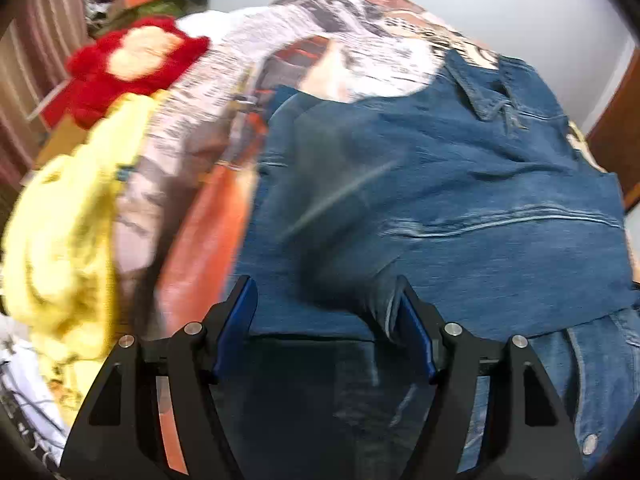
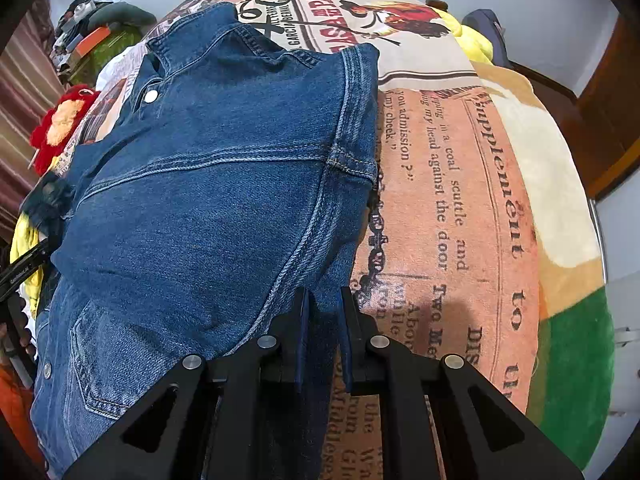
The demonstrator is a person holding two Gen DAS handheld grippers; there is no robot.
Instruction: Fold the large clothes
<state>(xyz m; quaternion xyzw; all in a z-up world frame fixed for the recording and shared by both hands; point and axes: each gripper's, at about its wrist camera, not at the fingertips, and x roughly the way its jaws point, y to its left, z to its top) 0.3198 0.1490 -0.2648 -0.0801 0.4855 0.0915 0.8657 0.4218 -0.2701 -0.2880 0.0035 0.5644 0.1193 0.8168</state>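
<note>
A blue denim jacket [image 2: 224,184] is lying spread across the middle and left of the right wrist view, its collar pointing toward the upper left of the frame and a metal snap button [image 2: 150,97] showing just below it. In the left wrist view the same jacket [image 1: 440,184] is filling the center and right, blurred by motion.

The right gripper [image 2: 324,312] is sitting at the bottom center of its frame, its fingers drawn nearly together and pinching a narrow fold of the jacket's edge. The left gripper [image 1: 324,304] is sitting at the bottom center of its own frame with its fingers spread wide; denim is lying between them and bunching against the right finger, but whether it is actually gripping the cloth cannot be told.

The jacket is resting on a blanket [image 2: 452,184] printed like old newspaper, with orange panels of text running down the right center and a rooster picture at the top. Beyond it, a plush cover [image 2: 560,216] in cream, tan and green is curving down the right edge.

A red plush toy [image 1: 132,64] is lying at the upper left of the left wrist view, with yellow fabric [image 1: 64,236] heaped below it. A pale wall [image 2: 540,8] is filling the top of the frame, and brown wooden trim [image 2: 608,120] is standing at the right edge.
</note>
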